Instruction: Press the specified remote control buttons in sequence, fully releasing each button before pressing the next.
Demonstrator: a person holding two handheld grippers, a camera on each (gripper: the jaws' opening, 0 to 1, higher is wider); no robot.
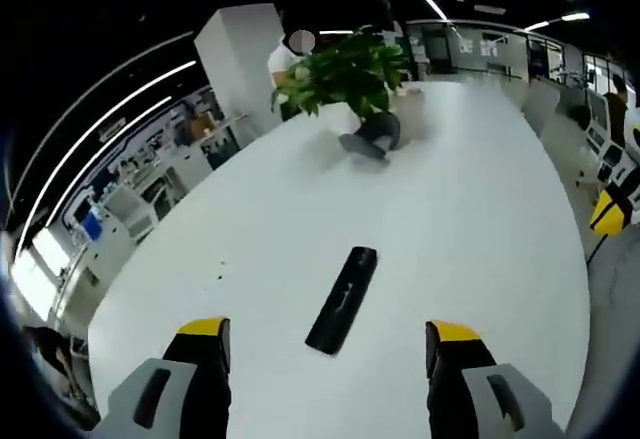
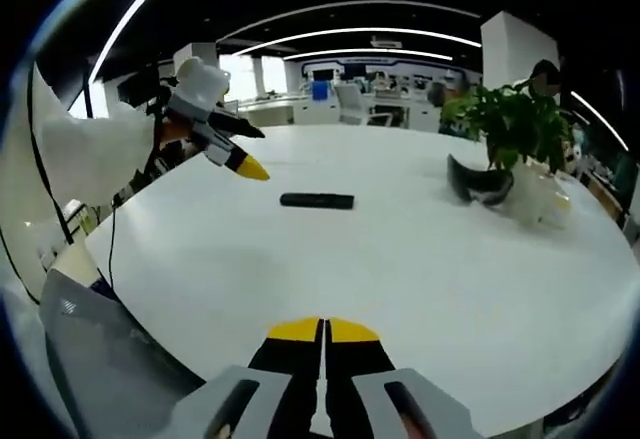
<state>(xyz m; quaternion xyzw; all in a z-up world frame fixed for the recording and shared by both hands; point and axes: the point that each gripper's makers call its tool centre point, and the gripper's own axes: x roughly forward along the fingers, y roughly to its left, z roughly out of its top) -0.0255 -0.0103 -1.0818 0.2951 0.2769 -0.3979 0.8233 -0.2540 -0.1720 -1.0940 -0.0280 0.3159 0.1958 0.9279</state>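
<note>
Mid-table, remote (image 1: pixel 342 299) lying flat — left hand-held gripper (image 1: pixel 328 344) spread wide, right hand-held gripper (image 2: pixel 323 331) pressed together.

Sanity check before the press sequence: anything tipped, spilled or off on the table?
Yes: the potted plant at the far end. Its dark pot looks tipped on its side on the white table, leaves sprawling over it. No soil spill is visible. The remote lies flat, untouched, ahead of the open left gripper.

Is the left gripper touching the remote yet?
Apart. In the right gripper view the left gripper hangs above the table, with bare white surface between its tips and the remote.
</note>
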